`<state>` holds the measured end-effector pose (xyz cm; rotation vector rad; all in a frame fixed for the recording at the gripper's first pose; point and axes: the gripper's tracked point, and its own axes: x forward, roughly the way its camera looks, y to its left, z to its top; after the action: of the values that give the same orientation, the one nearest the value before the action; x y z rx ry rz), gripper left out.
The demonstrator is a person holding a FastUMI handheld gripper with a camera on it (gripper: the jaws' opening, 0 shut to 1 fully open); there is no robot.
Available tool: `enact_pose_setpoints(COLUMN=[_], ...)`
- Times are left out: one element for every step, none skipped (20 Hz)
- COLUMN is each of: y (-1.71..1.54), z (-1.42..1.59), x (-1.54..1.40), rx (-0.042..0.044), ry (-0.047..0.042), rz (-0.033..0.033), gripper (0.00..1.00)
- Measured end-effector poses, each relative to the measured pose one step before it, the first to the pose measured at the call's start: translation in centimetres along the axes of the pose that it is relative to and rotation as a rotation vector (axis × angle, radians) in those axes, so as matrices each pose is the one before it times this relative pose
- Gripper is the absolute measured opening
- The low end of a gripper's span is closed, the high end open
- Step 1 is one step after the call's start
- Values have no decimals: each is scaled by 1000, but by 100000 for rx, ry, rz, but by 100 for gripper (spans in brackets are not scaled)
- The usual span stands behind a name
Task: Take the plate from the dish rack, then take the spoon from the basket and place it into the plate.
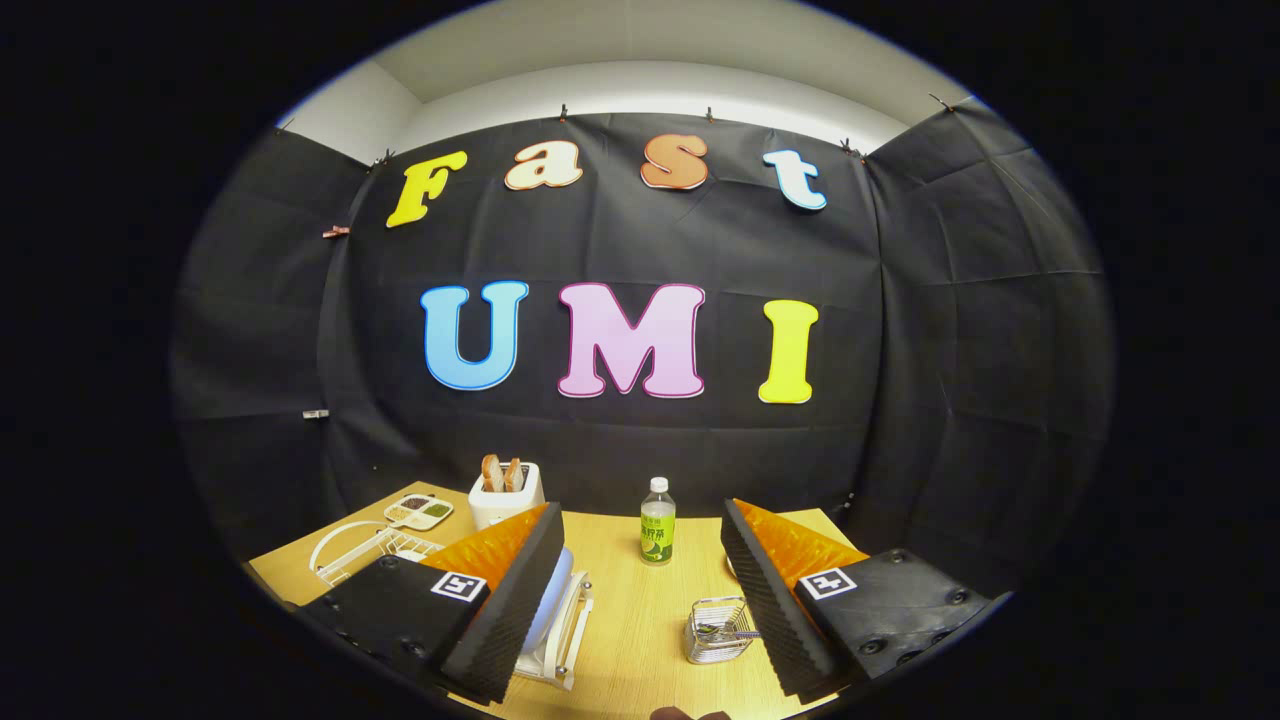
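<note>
My gripper (640, 600) hangs open above the wooden table (620, 640), with nothing between its fingers. A pale plate (552, 600) stands upright in a white dish rack (560, 640), right beside the left finger and partly hidden behind it. Close to the right finger sits a small wire basket (716, 632) holding a spoon (722, 630), whose handle points toward that finger.
A green-labelled bottle (657, 522) stands beyond the fingers in the middle of the table. A white toaster (503, 497) with bread slices is at the back left, next to a divided dish (419, 511) and a white wire rack (365, 550).
</note>
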<state>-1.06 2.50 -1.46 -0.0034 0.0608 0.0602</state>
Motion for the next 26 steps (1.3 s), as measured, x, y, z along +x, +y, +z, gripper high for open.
enact_pose_setpoints(y=[203,190,152,319,438,440,513,635,532,534,650,773,828,688,552,438,234,389,174,72,167,27,-51,-118,64,349], z=[-101,-111,-364,-342,-429,-541,-596,-638,-699,-823,-968,-1050,-677,-838,-1039,-985,-839,-716,-510,-279,-193,-149,-227,-279,-336,-536], x=[144,282,328,413,558,697,688,809,964,1030,1078,977,1132,1000,898,1004,823,902,861,523,461,560,337,425,456,69], rx=[-512,-794,-1127,-1129,-643,-91,45,136,-214,-637,-853,-1398,-607,-366,-161,21,309,681,-65,-85,572,890,724,390,180,388], ry=[496,592,1123,1494,2170,2243,2559,2797,2745,3575,4008,4632,3255,4227,4728,4772,4873,3841,3403,2711,2235,1894,1876,1921,2207,2590], rz=[331,147,24,233,333,208,335,570,230,175,60,953,1008,613,2,-608,-1243,-856,-1644,-1559,-1388,-1515,-1655,-1487,-387,703], gripper=[97,97,97,97,97,97,97,97,97,97,97,97,97,98,98,97,95,94,92,87,81,67,62,56,49,42])
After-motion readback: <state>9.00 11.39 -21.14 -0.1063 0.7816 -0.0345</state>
